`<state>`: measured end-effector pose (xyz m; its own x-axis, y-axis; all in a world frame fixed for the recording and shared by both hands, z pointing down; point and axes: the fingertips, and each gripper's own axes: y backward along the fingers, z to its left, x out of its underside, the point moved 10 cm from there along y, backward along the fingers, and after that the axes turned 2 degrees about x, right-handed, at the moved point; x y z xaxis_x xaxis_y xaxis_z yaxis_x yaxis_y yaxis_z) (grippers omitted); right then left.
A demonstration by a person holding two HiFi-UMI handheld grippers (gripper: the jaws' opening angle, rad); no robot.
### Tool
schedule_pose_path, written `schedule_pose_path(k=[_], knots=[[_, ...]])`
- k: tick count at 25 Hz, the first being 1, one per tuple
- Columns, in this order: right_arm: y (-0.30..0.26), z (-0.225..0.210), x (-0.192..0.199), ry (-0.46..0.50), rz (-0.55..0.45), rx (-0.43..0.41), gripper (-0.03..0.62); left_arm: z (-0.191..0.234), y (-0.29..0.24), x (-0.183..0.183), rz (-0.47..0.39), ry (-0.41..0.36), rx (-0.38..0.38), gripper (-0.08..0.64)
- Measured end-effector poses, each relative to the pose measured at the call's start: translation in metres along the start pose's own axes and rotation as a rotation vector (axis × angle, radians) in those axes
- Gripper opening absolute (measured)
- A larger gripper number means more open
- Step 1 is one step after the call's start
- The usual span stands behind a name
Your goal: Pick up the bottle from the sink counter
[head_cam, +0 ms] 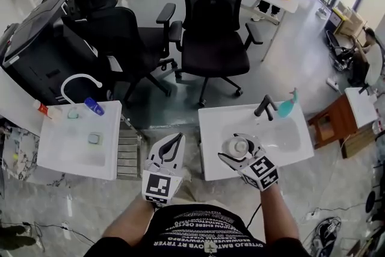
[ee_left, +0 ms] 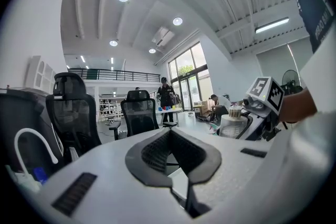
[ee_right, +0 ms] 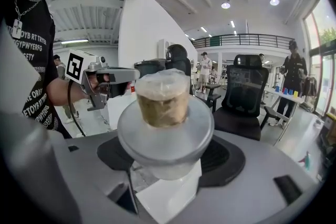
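Note:
A pale translucent bottle [ee_right: 165, 113] with a wide shoulder and a brownish capped neck stands upright between the jaws of my right gripper [ee_right: 165, 152], which is shut on it. In the head view the bottle [head_cam: 236, 145] hangs over the near left part of the white sink counter [head_cam: 213, 123], held by the right gripper [head_cam: 240, 147]. My left gripper [head_cam: 176, 137] is shut and empty, in the gap between the two sinks. The left gripper view shows its jaws [ee_left: 170, 134] closed to a point, with the bottle [ee_left: 231, 124] off to the right.
On the right sink stand a black faucet [head_cam: 264, 106] and a teal bottle [head_cam: 286, 106]. A second sink [head_cam: 72, 156] at left has a white faucet [head_cam: 75, 82], a blue bottle [head_cam: 93, 106] and a red-capped bottle [head_cam: 42, 108]. Black office chairs [head_cam: 213, 21] stand beyond.

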<state>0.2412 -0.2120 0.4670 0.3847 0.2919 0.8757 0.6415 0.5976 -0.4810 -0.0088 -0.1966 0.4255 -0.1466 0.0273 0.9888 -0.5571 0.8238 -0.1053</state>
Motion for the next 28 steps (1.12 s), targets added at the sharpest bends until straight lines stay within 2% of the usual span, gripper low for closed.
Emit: schedule_pose_path(k=[14,28], knots=[[0.044,0.029,0.001,0.021,-0.023,0.015,0.336,-0.036,0.019,-0.006,-0.009,-0.006,0.031,0.002],[0.075,0.029,-0.035,0.103,-0.109,0.009,0.336,-0.055,0.019,-0.012,-0.006,-0.028,0.028,0.002]])
